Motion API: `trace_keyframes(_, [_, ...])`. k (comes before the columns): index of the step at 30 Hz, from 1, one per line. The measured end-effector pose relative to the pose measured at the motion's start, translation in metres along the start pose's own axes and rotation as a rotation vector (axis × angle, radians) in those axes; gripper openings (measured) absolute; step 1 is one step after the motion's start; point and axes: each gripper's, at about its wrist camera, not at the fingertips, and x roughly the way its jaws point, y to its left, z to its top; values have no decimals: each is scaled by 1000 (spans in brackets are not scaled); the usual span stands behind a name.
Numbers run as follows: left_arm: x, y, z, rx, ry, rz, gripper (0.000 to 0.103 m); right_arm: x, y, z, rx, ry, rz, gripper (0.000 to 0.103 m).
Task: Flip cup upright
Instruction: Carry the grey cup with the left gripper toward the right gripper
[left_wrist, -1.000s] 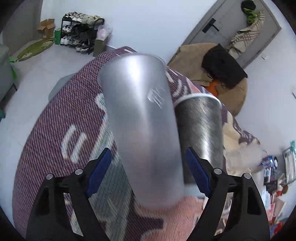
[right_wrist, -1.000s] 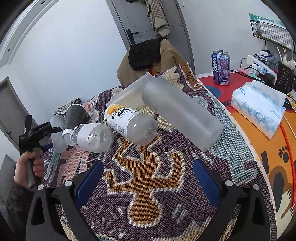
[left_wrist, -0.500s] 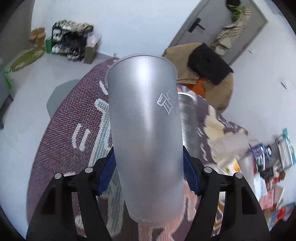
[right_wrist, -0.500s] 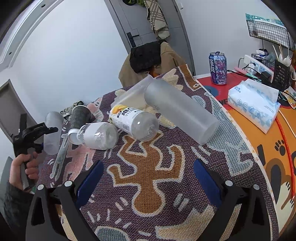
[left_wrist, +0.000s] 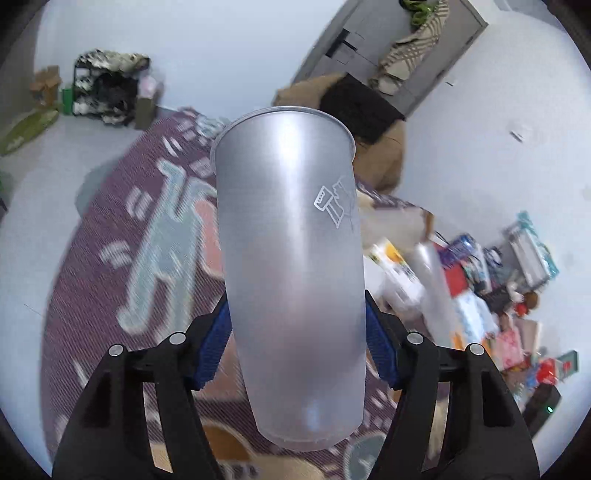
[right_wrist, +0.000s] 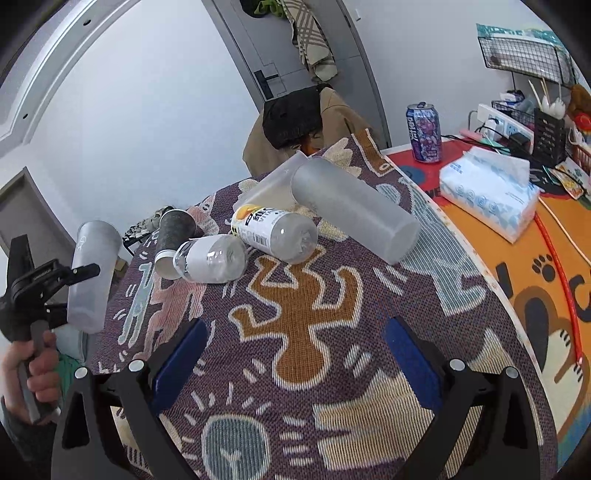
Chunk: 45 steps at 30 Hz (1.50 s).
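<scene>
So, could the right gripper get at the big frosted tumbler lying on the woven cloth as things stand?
Probably yes. The right gripper is open and empty, and the frosted tumbler lies ahead of it with only bare woven cloth between them. The orange-label bottle seems to touch its left side; its right side looks free.

White walls and a pale floor (left_wrist: 92, 147) — grey door (right_wrist: 273, 48) with clothes hung on it; shoe rack (left_wrist: 107, 88) against the far wall — round table (right_wrist: 517, 229) under a patterned woven cloth (right_wrist: 295, 302).
</scene>
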Motion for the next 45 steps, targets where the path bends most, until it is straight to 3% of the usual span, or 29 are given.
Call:
trace_keyframes(10, [10, -35, -68, -12, 104, -101, 67, -20, -18, -16, 47, 14, 11, 95])
trace_keyframes(19, [38, -58, -109, -7, 202, -141, 67, -22, -26, -27, 47, 48, 8, 95])
trace_keyframes(26, [56, -74, -125, 8, 257, -159, 67, -24, -40, -31, 81, 59, 0, 95])
trace_keyframes(36, [87, -95, -140, 58, 324, -125, 68, -33, -65, -36, 120, 65, -37, 95])
trace_keyframes(40, [86, -90, -141, 56, 320, -104, 88, -22, -64, -37, 132, 105, -7, 95])
trace_keyframes(45, [65, -69, -129, 9, 267, -118, 89, -6, -45, -34, 118, 155, 68, 95])
